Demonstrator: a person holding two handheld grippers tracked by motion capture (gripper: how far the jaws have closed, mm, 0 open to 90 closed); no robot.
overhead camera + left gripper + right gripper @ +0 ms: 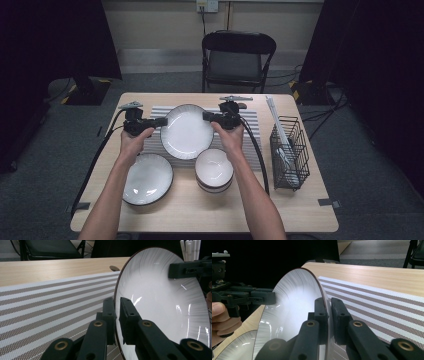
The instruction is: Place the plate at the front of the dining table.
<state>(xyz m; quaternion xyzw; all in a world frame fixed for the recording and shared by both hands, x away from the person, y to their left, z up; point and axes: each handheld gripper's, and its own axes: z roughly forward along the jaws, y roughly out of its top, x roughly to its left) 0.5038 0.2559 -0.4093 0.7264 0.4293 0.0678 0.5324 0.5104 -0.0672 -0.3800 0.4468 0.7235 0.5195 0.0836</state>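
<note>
A white plate with a dark rim (187, 131) is held over the striped placemat (252, 131) between both hands. My left gripper (162, 121) is shut on the plate's left rim, and my right gripper (206, 116) is shut on its right rim. In the left gripper view the jaws pinch the plate's (160, 297) edge at my left gripper (117, 315), with the other gripper's jaws on the far rim. In the right gripper view my right gripper (328, 312) clamps the plate's (292, 305) rim, and the opposite gripper grips the far side.
A second white plate (148, 178) lies at the front left of the wooden table (300, 210). A stack of white bowls (214, 170) sits in front of the placemat. A black wire basket (290, 150) with white utensils stands at the right. A black folding chair (235, 60) is behind the table.
</note>
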